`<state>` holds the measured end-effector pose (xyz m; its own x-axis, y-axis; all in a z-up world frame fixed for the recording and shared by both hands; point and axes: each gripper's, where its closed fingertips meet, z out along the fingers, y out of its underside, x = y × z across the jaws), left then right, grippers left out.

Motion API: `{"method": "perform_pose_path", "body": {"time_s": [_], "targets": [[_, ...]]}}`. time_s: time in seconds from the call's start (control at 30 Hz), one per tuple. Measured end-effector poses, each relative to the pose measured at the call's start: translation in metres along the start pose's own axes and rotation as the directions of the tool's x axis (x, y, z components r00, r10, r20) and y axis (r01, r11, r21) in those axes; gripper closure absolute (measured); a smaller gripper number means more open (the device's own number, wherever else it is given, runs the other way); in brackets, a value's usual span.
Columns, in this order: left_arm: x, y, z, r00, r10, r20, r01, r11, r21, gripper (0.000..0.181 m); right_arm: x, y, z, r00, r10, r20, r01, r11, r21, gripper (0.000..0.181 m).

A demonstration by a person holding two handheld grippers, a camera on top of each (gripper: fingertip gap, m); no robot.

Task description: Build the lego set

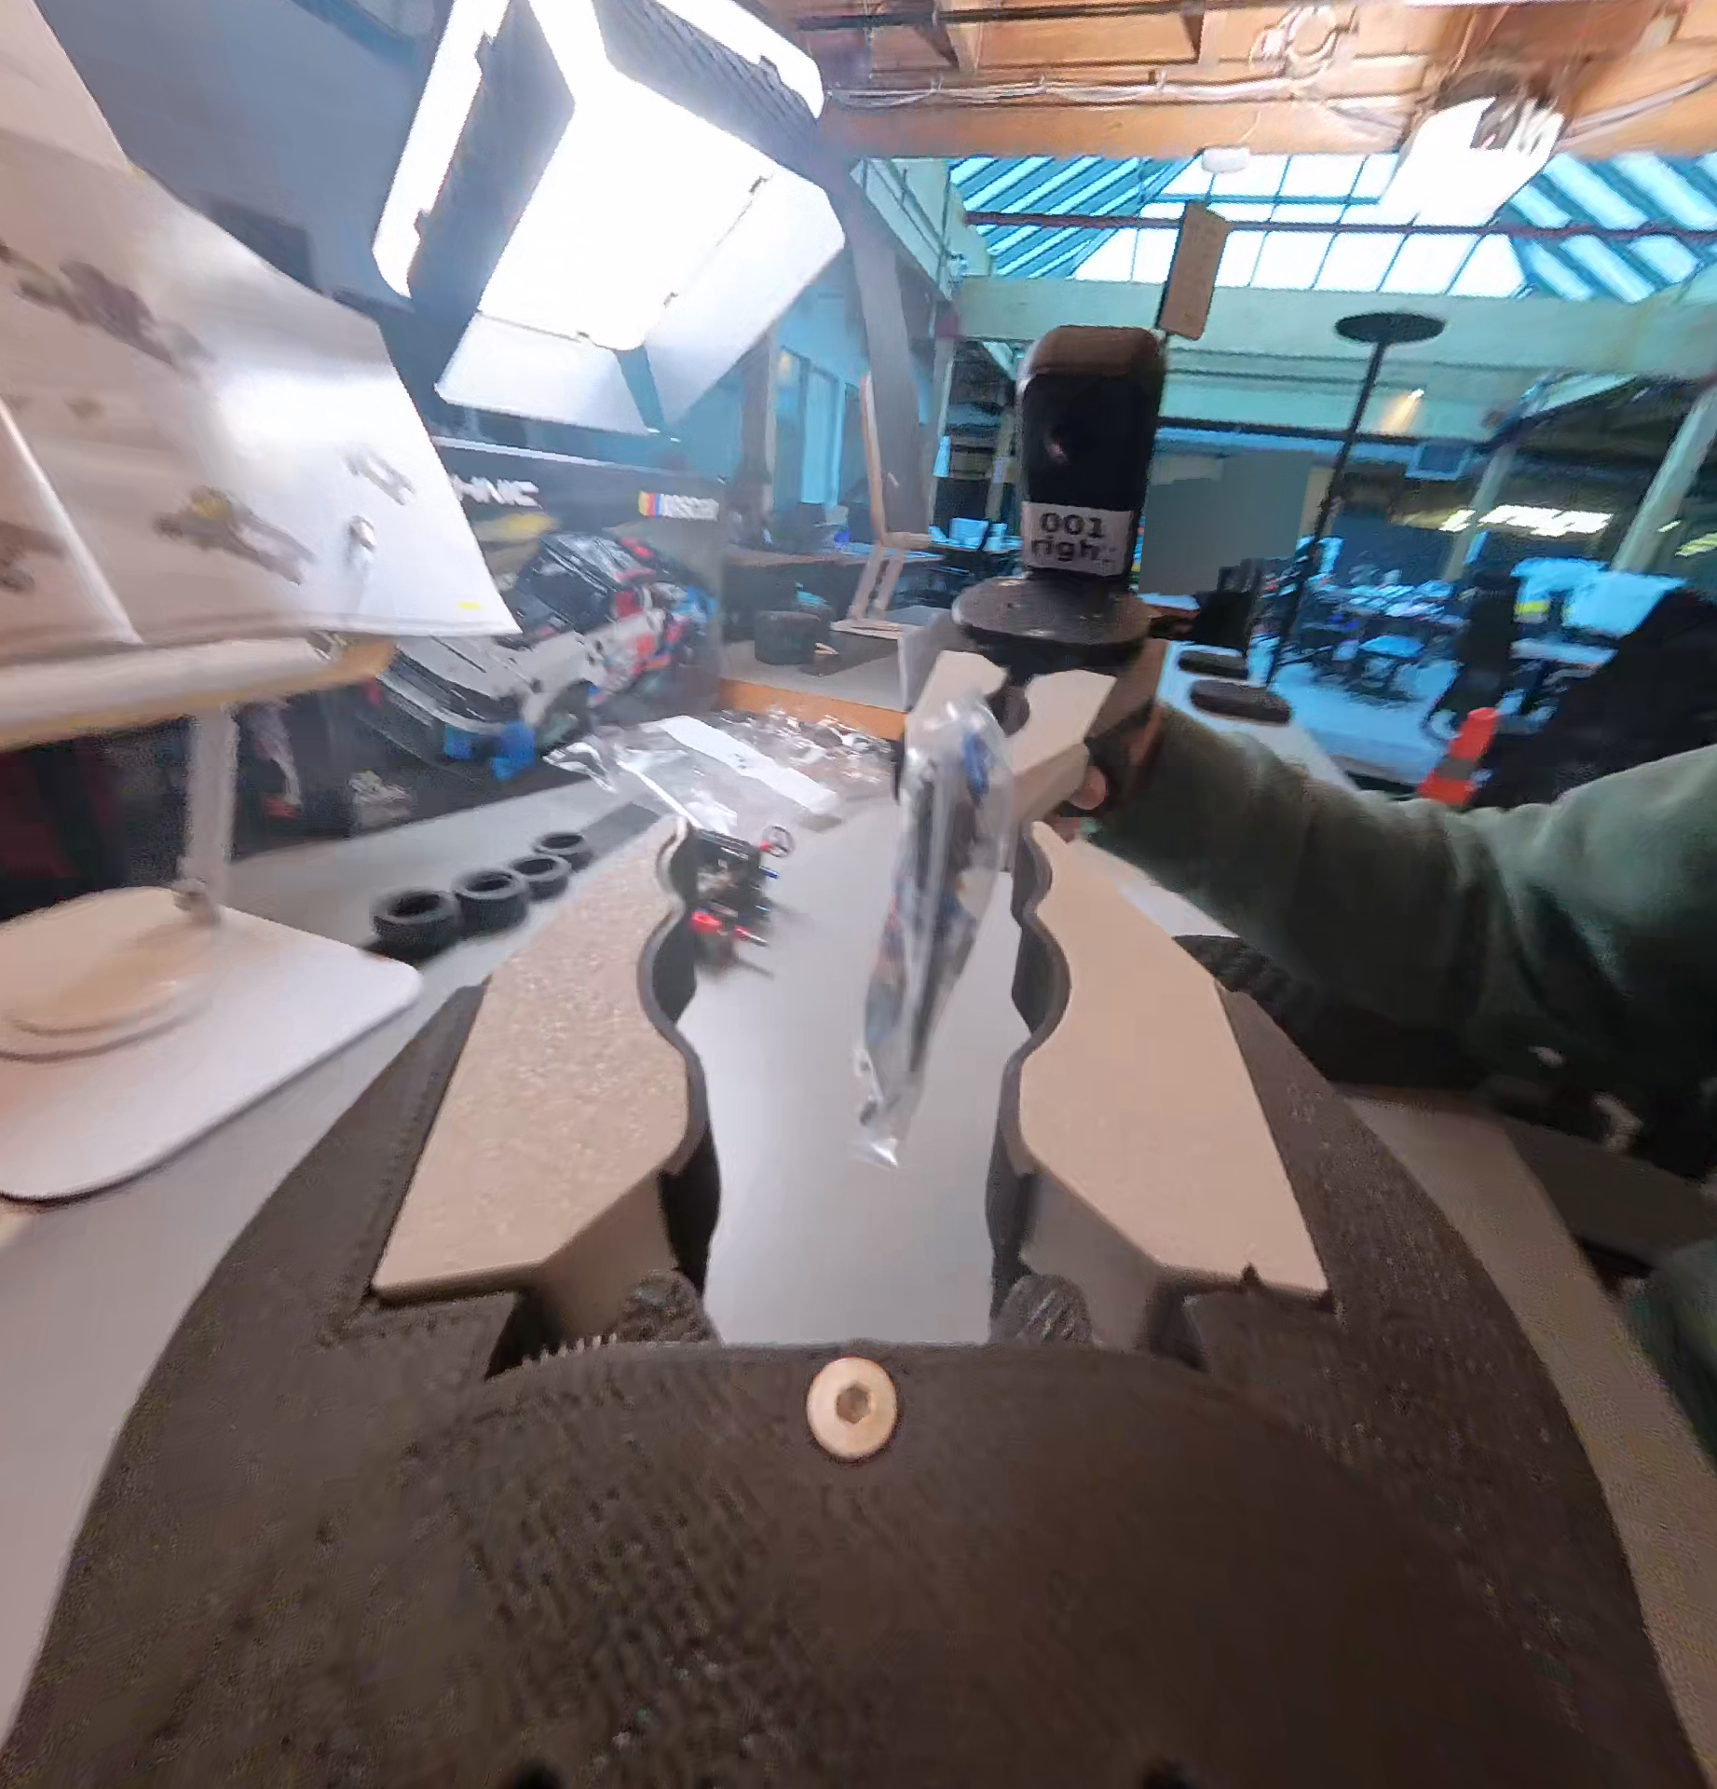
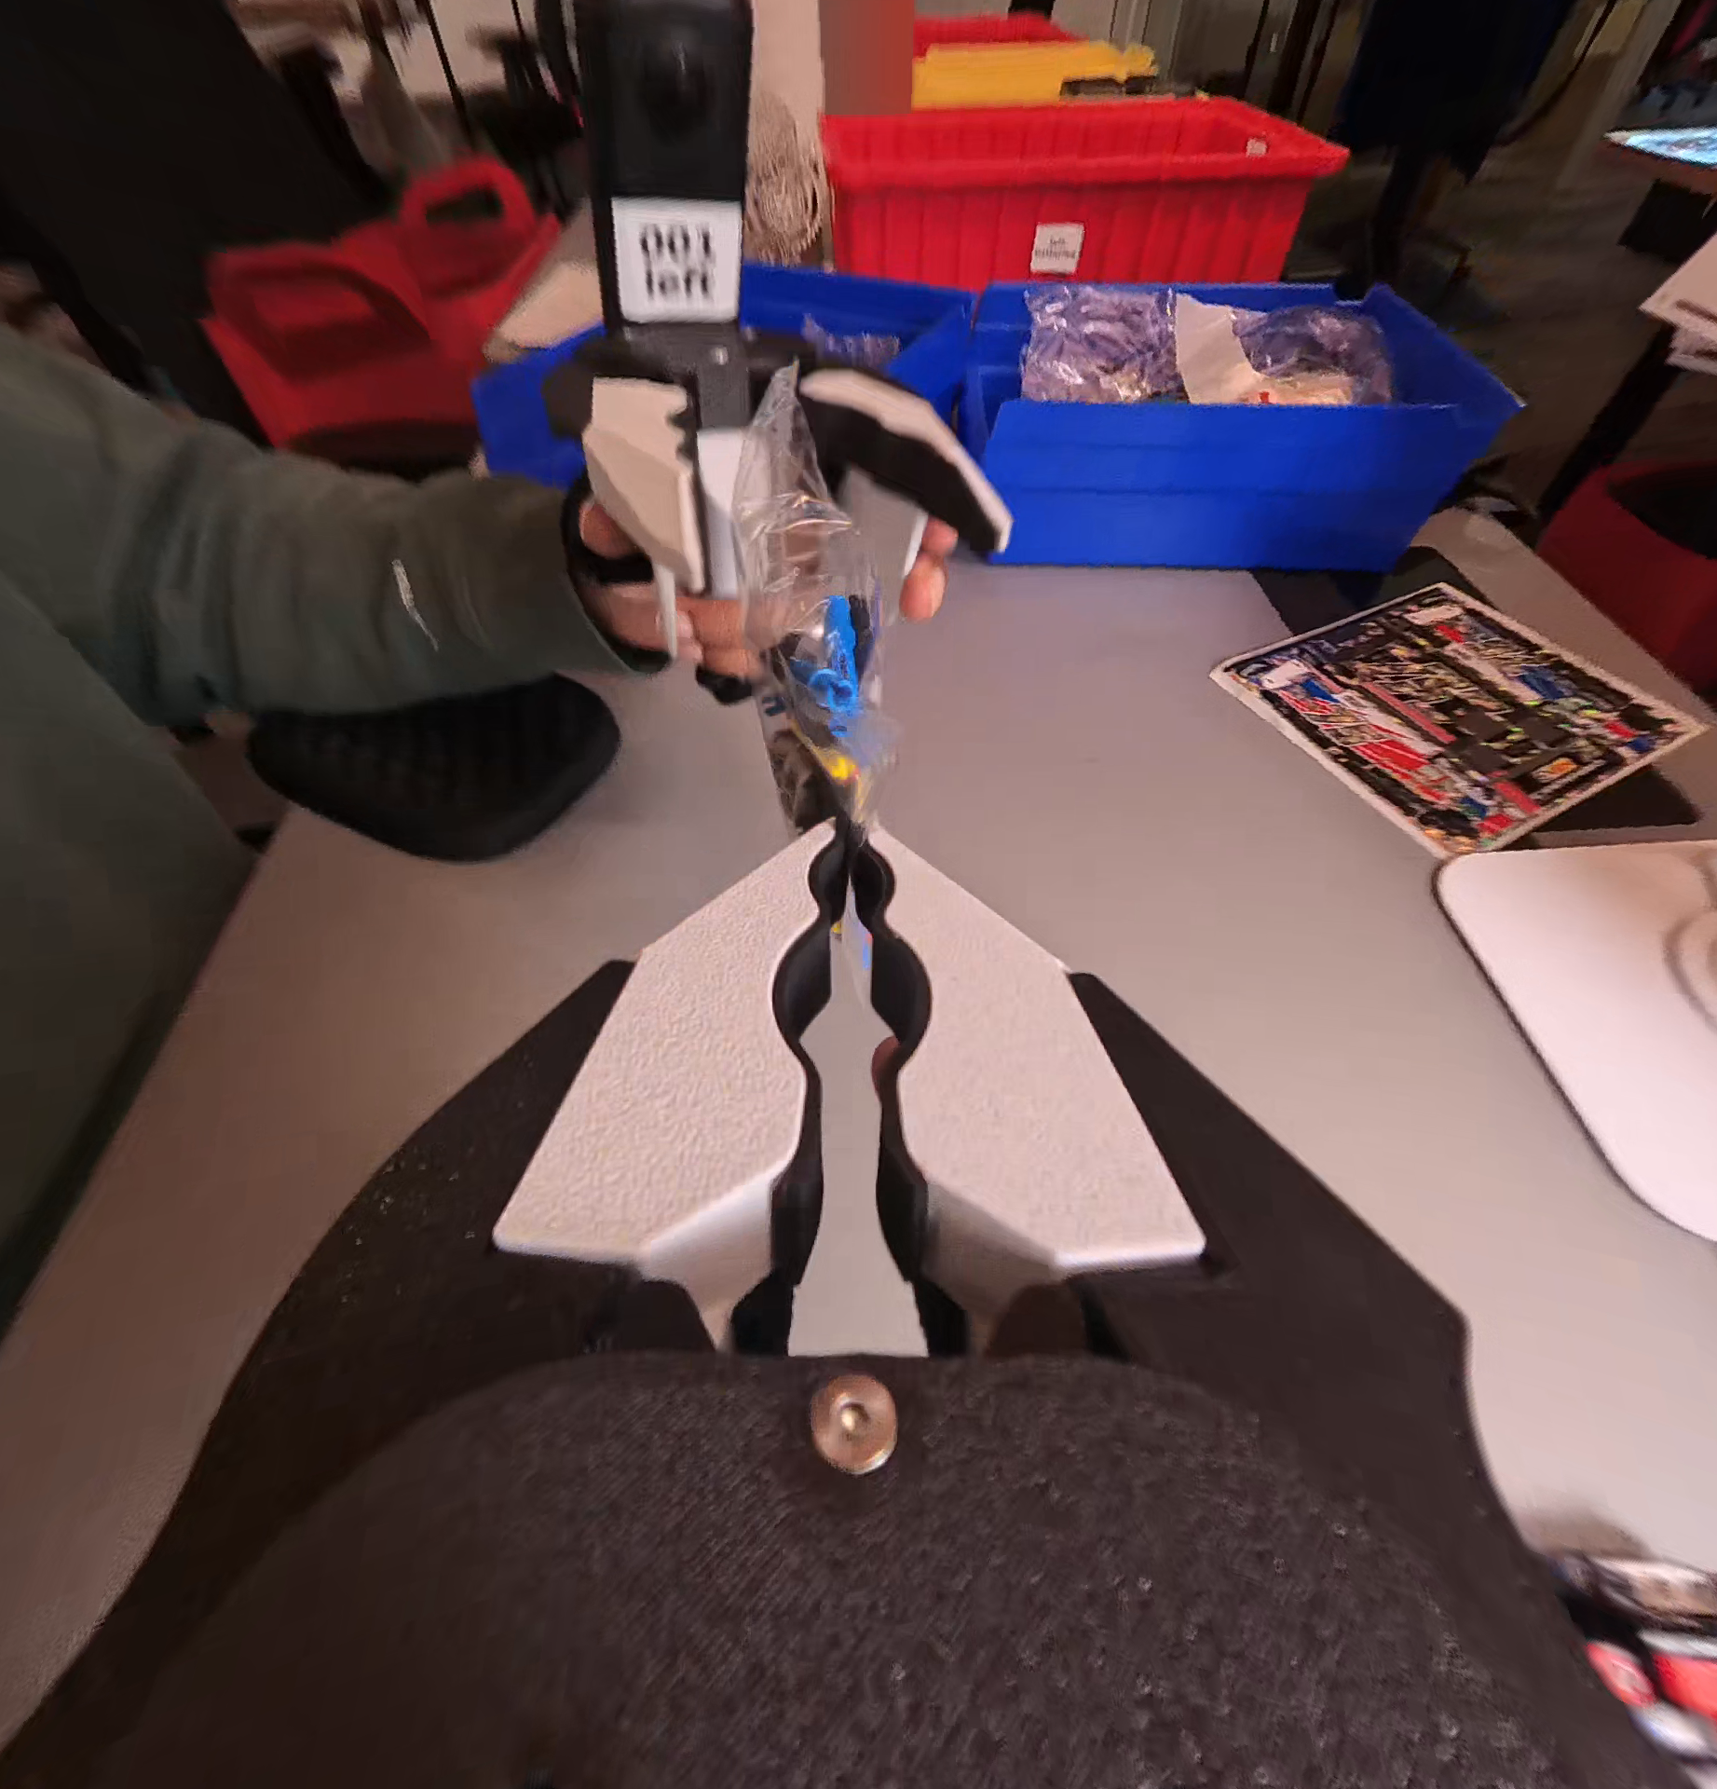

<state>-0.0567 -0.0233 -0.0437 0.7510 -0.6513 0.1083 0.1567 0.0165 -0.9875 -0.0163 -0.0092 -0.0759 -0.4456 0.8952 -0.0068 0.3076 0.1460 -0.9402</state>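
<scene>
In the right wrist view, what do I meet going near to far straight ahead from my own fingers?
Right gripper shut on the parts bag → left gripper, open around the bag's far end → blue bins → red bin.

Each camera sits just behind its own gripper's fingers, close above the grey table (image 2: 1174,823), looking forward along them; the left wrist view faces the right gripper (image 1: 999,707) and the open hall beyond; the right wrist view faces the left gripper (image 2: 815,484) and the storage bins (image 2: 1222,484); the two views oppose each other; both share the clear bag (image 1: 932,900) hanging between them.
</scene>
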Motion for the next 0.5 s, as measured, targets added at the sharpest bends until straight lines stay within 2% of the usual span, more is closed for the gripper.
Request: {"method": "perform_pose_path", "body": {"time_s": [0.03, 0.1, 0.13, 0.2, 0.27, 0.43, 0.5], "targets": [[-0.006, -0.007, 0.004, 0.998, 0.053, 0.030, -0.053, 0.999, 0.007, 0.126, 0.005, 0.001, -0.002, 0.999, -0.035, -0.021, 0.034, 0.999, -0.029, 0.181], [-0.028, -0.029, 0.007, 0.974, 0.154, 0.166, -0.166, 0.984, 0.063, 0.168, 0.013, 0.004, -0.007, 0.996, -0.068, -0.057, 0.065, 0.996, -0.056, 0.181], [-0.040, -0.045, 0.006, 0.949, 0.189, 0.251, -0.224, 0.968, 0.116, 0.181, 0.018, 0.007, -0.009, 0.995, -0.063, -0.077, 0.059, 0.996, -0.060, 0.181], [-0.057, -0.070, 0.004, 0.903, 0.243, 0.354, -0.322, 0.928, 0.187, 0.181, 0.022, 0.014, -0.013, 0.995, -0.042, -0.095, 0.037, 0.998, -0.051, 0.181], [-0.075, -0.075, 0.008, 0.841, 0.320, 0.435, -0.415, 0.899, 0.142, 0.181, 0.022, 0.023, -0.015, 0.995, -0.034, -0.089, 0.028, 0.997, -0.068, 0.181], [-0.082, -0.055, 0.013, 0.813, 0.386, 0.435, -0.450, 0.892, 0.050, 0.181, 0.023, 0.041, -0.018, 0.993, -0.072, -0.097, 0.056, 0.985, -0.163, 0.181], [-0.084, -0.045, 0.013, 0.837, 0.340, 0.428, -0.388, 0.921, 0.026, 0.181, 0.018, 0.047, -0.016, 0.996, -0.069, -0.065, 0.056, 0.981, -0.188, 0.181]]}}
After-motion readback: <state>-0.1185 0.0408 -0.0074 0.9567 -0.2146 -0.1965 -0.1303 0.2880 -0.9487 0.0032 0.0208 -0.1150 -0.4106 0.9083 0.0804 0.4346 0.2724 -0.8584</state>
